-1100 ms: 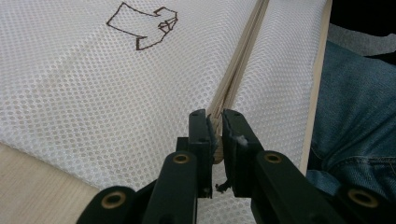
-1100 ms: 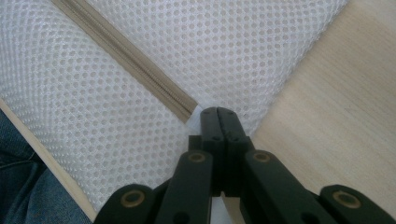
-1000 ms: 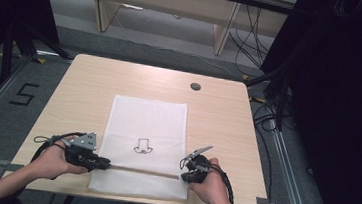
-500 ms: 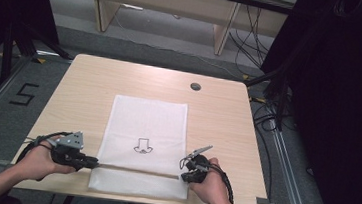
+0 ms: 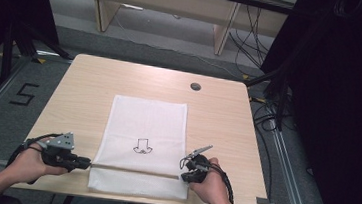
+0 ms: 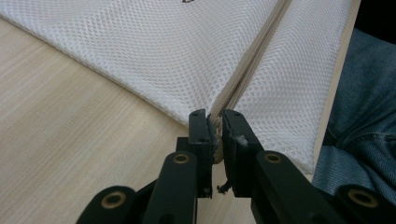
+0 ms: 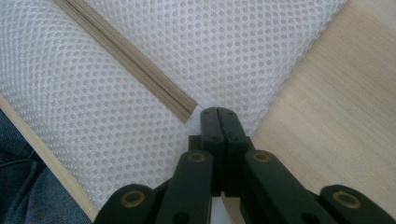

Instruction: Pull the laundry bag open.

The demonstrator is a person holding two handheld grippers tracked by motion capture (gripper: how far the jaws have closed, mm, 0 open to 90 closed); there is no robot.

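A white mesh bag [image 5: 146, 129] with a small black print lies flat on the wooden table [image 5: 90, 88]. A beige zipper [image 5: 135, 170] crosses the bag near its front edge. My left gripper [image 5: 86, 163] is at the zipper's left end, at the bag's left edge. In the left gripper view it [image 6: 215, 120] is shut on the zipper pull [image 6: 215, 140], with the zipper [image 6: 252, 60] running away from the jaws. My right gripper [image 5: 183, 175] is shut on the bag's right edge [image 7: 196, 116], just past the zipper's end [image 7: 126, 58].
A round cable hole [image 5: 195, 87] sits in the table's far right part. The table's front edge [image 6: 334, 93] runs just past the bag, with the person's jeans [image 6: 364, 116] beyond it. Table legs and cables stand on the floor behind.
My left gripper has slid left along the zipper line to the bag's left edge. The right gripper has stayed where it was.
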